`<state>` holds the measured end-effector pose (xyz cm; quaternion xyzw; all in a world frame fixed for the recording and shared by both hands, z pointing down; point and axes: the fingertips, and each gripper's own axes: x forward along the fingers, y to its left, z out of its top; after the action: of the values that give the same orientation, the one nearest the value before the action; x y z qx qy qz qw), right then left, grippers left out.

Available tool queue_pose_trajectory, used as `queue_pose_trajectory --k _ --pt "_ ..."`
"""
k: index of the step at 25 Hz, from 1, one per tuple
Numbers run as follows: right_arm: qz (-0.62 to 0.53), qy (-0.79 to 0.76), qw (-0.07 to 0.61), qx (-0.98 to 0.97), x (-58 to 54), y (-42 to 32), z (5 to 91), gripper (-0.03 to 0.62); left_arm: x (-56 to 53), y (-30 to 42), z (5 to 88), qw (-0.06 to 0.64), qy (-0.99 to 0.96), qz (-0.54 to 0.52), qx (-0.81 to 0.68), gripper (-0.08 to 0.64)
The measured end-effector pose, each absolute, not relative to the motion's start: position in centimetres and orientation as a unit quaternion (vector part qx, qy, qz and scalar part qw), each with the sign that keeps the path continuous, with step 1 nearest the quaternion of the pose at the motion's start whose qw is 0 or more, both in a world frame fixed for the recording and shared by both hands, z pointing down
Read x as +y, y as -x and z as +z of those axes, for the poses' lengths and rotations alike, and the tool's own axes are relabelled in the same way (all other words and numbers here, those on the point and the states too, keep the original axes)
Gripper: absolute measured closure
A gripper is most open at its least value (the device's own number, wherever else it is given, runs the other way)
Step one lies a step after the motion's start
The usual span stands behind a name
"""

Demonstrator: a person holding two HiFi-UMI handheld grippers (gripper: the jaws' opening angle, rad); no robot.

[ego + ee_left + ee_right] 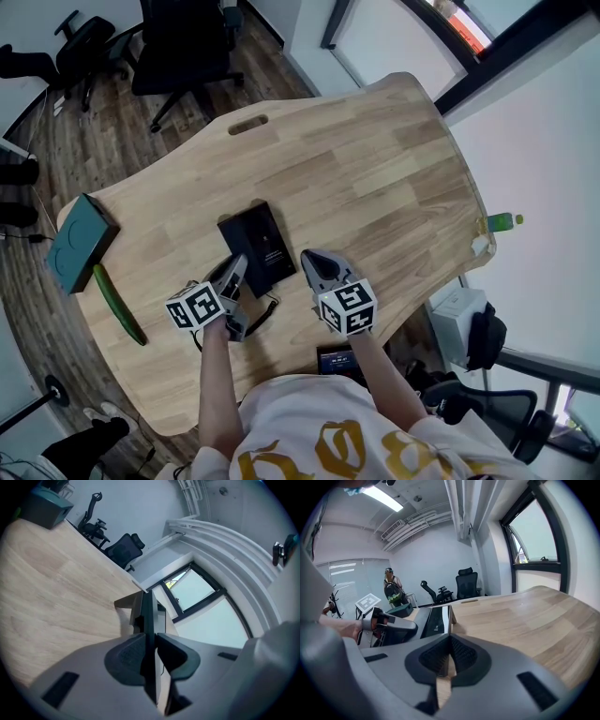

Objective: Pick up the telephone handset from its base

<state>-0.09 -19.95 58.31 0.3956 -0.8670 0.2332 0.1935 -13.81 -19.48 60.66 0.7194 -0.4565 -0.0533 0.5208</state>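
A black telephone base [265, 242] lies on the wooden table [375, 178], with its coiled cord [264, 315] trailing toward me. My left gripper [238, 266] is at the phone's left edge. In the left gripper view the thin dark handset [149, 609] stands edge-on between the pads of the left gripper [149, 637], which press on both its sides. My right gripper [310, 257] rests just right of the phone, apart from it. In the right gripper view its jaws [450, 639] meet with nothing between them, and the base [436, 618] and left gripper [389, 626] show ahead.
A teal box [80, 242] and a long green vegetable [119, 305] lie at the table's left edge. A green bottle [500, 222] sits off the right edge. Office chairs [183, 47] stand beyond the table. A person [392, 591] stands far back.
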Motion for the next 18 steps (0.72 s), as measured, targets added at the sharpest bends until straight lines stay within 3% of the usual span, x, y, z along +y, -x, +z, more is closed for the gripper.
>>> queue_pose_trajectory --k 9,18 --pt "0.231 -0.388 0.188 -0.872 -19.8 0.6 57.7 0.588 -19.0 13.7 59.9 0.552 -0.706 -0.079 -0.436 0.488" --pt "0.224 -0.389 0.180 -0.876 -19.4 0.4 56.4 0.588 -19.2 14.1 57.8 0.528 -0.726 -0.103 -0.430 0.488"
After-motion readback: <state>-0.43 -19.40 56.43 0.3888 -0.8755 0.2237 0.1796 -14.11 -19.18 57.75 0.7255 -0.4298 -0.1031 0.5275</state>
